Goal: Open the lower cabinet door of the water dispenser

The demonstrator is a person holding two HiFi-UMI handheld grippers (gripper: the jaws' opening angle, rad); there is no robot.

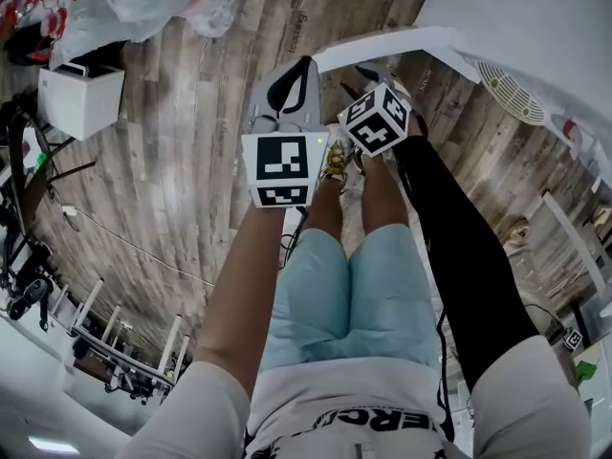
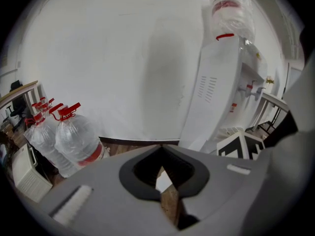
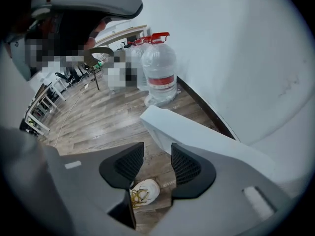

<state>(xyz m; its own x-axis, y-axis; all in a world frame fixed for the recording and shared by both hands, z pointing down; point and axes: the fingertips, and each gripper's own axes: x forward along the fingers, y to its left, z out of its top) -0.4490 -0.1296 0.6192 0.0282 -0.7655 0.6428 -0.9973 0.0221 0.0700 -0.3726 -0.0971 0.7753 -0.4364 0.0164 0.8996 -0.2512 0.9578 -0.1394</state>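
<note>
Left gripper (image 2: 161, 154): jaws closed tip to tip, nothing held. It points toward the white wall (image 2: 123, 58), with the water dispenser (image 2: 221, 87) upright off to its right and an inverted bottle (image 2: 231, 9) on top.

Right gripper (image 3: 156, 156): jaws narrowly apart, empty, aimed steeply down at the wood floor (image 3: 98, 117). A shoe (image 3: 145, 191) shows below the pads.

A white panel, probably the lower cabinet door (image 3: 197, 132), stands swung out from the dispenser. Its edge runs just beyond the right jaws, not touching them. In the head view the same panel (image 1: 382, 44) lies just ahead of both grippers.

Spare water bottles (image 2: 76, 139) with red caps stand against the wall, well apart from the dispenser.
</note>
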